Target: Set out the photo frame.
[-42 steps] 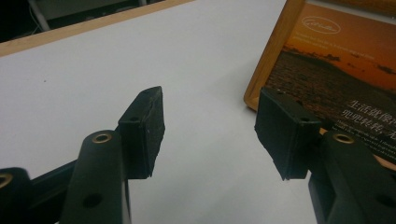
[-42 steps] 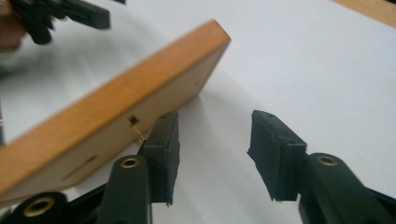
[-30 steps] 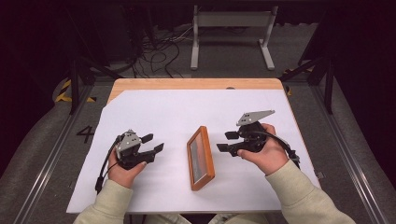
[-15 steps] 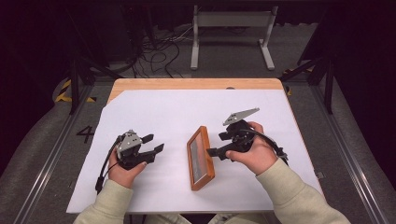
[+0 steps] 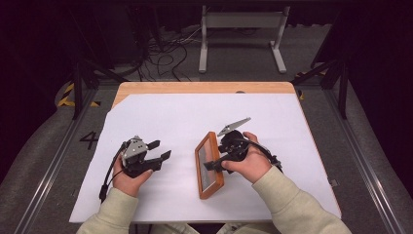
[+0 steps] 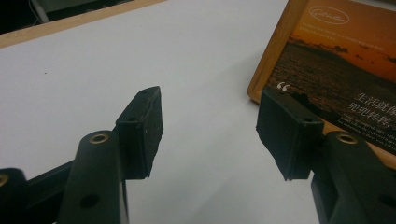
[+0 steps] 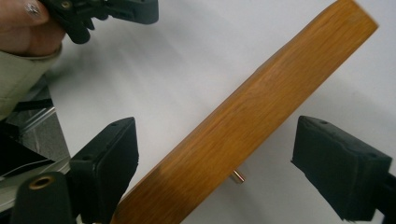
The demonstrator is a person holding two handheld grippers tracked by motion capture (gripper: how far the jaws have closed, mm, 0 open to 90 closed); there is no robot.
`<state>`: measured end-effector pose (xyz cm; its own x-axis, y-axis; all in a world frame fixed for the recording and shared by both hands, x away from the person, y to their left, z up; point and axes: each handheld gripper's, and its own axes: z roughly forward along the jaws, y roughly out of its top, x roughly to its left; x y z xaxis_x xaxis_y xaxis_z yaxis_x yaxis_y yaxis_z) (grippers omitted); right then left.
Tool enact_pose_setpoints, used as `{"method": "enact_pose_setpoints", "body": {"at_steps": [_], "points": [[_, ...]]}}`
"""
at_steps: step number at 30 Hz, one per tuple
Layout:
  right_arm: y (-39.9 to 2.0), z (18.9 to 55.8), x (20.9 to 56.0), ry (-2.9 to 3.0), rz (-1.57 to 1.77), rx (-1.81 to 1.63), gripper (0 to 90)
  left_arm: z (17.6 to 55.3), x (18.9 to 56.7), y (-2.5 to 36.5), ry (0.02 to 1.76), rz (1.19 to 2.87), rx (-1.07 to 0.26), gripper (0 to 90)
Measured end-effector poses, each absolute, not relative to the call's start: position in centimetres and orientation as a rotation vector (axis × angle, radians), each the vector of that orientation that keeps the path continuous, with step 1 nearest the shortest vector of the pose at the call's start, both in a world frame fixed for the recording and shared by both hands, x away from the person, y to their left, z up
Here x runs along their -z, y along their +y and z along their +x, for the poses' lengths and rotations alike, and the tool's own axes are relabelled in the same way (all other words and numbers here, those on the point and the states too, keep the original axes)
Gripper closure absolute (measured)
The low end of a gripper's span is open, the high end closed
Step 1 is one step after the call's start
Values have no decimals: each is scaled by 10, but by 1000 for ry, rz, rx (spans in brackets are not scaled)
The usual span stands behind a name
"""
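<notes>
A rectangular wooden picture frame with an orange sunset print lies flat on the white sheet that covers the wooden counter, a little toward the person's side of the middle and slightly slanted, its long side running away from the person.

The right gripper is at the frame's right long edge. In the right gripper view the frame's honey-coloured wooden edge runs slantwise between the two black jaws; the left pad sits close against the wood near the bottom, though I cannot tell whether it touches, and the right pad stands clear of it. The jaws have just been opening, with the frame between them, and they are now wide and not pressing on it. A small metal pin sticks out from under the frame's edge.

The left gripper rests on the white sheet well to the left of the frame, held in the left hand, a cream sleeve behind it. Its jaws stand wide with nothing between them. In the left gripper view the frame's corner and print lie just beyond the right-hand jaw.
</notes>
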<state>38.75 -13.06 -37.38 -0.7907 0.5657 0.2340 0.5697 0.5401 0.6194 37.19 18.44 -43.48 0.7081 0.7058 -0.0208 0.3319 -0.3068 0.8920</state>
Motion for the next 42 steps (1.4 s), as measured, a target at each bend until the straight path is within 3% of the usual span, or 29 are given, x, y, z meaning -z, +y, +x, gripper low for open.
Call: {"method": "enact_pose_setpoints", "body": {"at_steps": [10, 12, 16, 26, 39, 42], "points": [[-120, 390, 384, -2720, -1028, 1034, 153, 371, 435, 183, 804, 1911, -458, 412], [-119, 391, 387, -2725, -1027, 1010, 219, 372, 435, 184, 800, 1914, -461, 411], [-118, 391, 388, -2719, -1030, 1002, 265, 371, 436, 183, 803, 1914, -458, 411], [-118, 390, 387, -2702, -1086, 992, 333, 371, 436, 183, 797, 1919, -459, 413], [-124, 390, 377, -2663, -1120, 906, 632, 371, 436, 183, 794, 1919, -453, 428], [-125, 390, 376, -2659, -1130, 884, 660, 371, 436, 183, 793, 1918, -453, 431]]}}
